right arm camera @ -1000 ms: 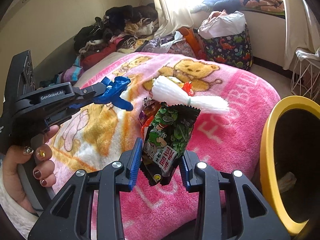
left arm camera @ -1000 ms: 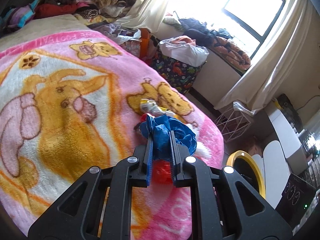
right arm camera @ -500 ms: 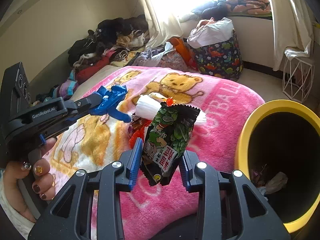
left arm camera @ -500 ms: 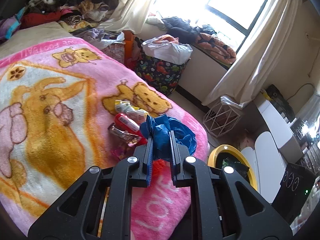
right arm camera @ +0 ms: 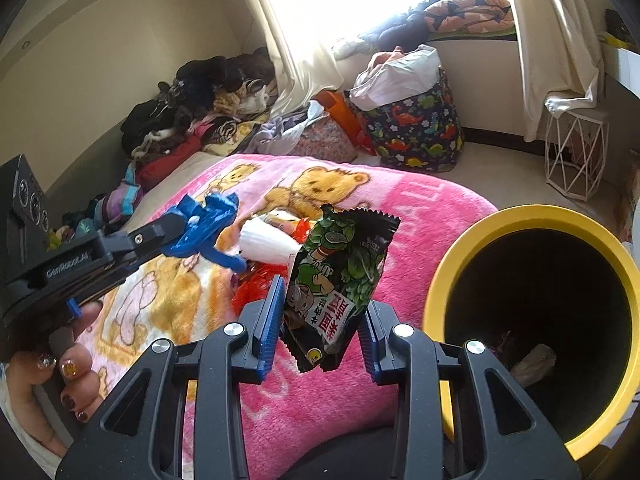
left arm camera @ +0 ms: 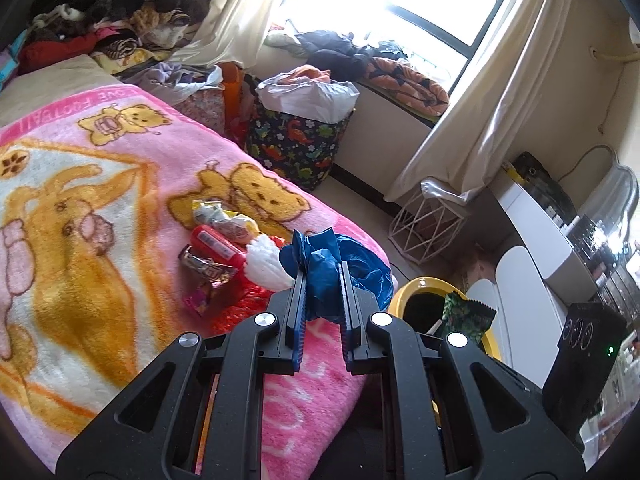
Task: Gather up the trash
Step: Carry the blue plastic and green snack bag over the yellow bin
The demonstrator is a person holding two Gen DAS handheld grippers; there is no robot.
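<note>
Left gripper [left arm camera: 322,280]: jaws clamped on crumpled blue plastic bag [left arm camera: 332,264], above pink cartoon fleece blanket [left arm camera: 132,168]. Right gripper [right arm camera: 322,300]: jaws pinching green-and-black foil snack packet [right arm camera: 340,276], held upright just left of yellow-rimmed black bin [right arm camera: 472,240]. More wrappers [left arm camera: 216,248] heaped on blanket near bed's edge.

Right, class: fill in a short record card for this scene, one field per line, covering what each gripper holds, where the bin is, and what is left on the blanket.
left gripper: shut on blue plastic bag
right gripper: shut on green snack packet
bin: yellow rim, black inside, beside the bed, some trash at the bottom
pink blanket: wrappers and white foam net remain
</note>
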